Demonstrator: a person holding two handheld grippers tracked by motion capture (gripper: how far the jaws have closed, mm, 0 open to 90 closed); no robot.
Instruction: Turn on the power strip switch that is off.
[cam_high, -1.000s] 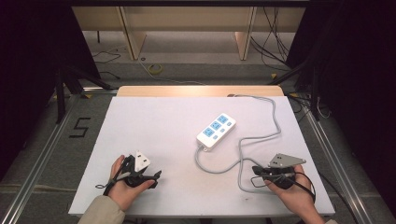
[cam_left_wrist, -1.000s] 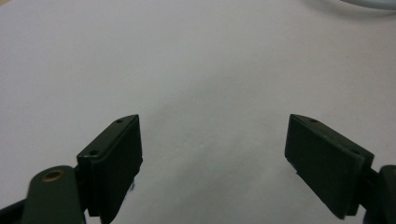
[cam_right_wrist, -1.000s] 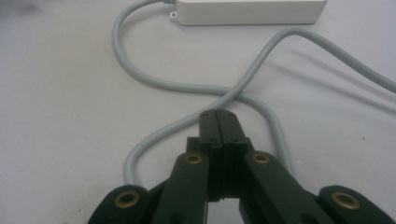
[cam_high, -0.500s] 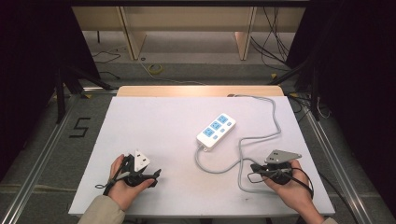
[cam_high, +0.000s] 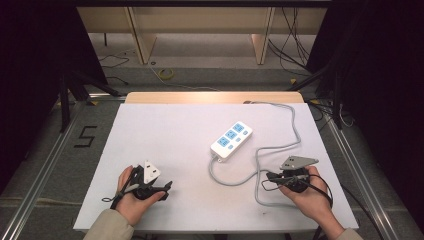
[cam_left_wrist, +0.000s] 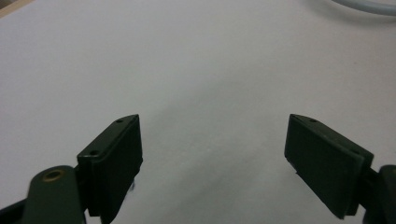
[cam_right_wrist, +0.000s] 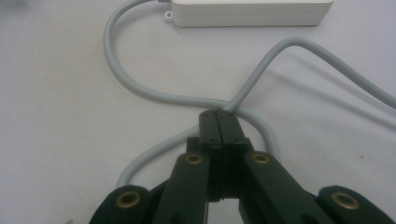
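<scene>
R tool (cam_high: 272, 179) nearer looped grey cable (cam_right_wrist: 140, 88)

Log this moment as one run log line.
left gripper: open, empty | right gripper: shut, over cable crossing | power strip: mid-table

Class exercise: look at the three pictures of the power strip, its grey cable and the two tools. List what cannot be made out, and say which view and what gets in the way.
- Cable's far end: high view, runs off the table's back edge; plug unseen.
- Whether the right tool, jaws shut, touches the cable crossing: right gripper view, its tips cover it.
- Power strip sockets: right gripper view, top edge cuts them off.
- Socket markings: high view, too small.
- Left tool, open: its own view shows bare table, cable cropped at the corner.
</scene>
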